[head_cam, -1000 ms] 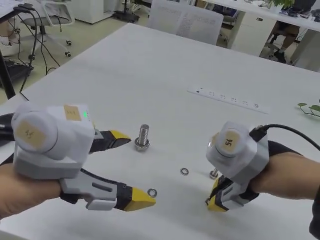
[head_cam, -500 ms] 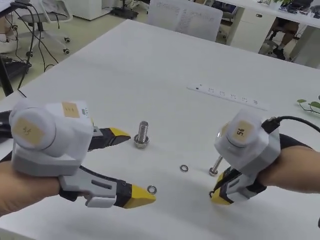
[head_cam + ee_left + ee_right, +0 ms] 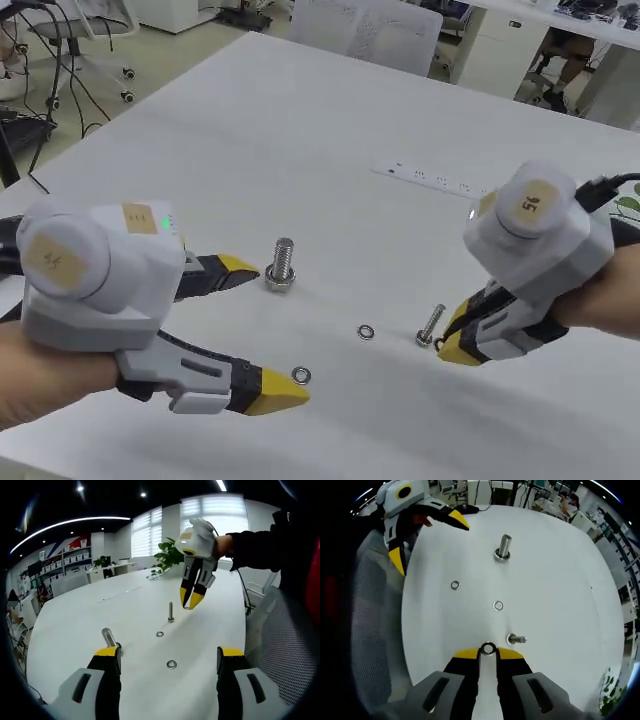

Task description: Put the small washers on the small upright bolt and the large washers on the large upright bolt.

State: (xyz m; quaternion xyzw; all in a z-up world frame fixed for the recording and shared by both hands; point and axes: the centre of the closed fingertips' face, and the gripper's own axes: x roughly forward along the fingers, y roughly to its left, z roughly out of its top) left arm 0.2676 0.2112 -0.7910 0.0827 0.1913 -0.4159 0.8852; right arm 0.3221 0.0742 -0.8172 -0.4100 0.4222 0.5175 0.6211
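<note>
My right claw (image 3: 488, 654), jaws nearly closed, pinches the held washer (image 3: 488, 648) at its tips; in the head view the claw's own housing hides that grip. My left claw (image 3: 262, 330) gapes wide and empty, one tip near the large bolt (image 3: 281, 265). The small bolt (image 3: 430, 326) stands just beside the right claw. A middle washer (image 3: 366, 331) and a near washer (image 3: 300, 375) lie on the counter (image 3: 300, 130). The two digits on the round sticker (image 3: 528, 203) are not surely legible.

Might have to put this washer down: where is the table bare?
Bare: the white tabletop beyond the white power strip, and the stretch between that strip and the large steel upright bolt. Crowded: the near area around that bolt and the small steel bolt, with two loose steel washers.
</note>
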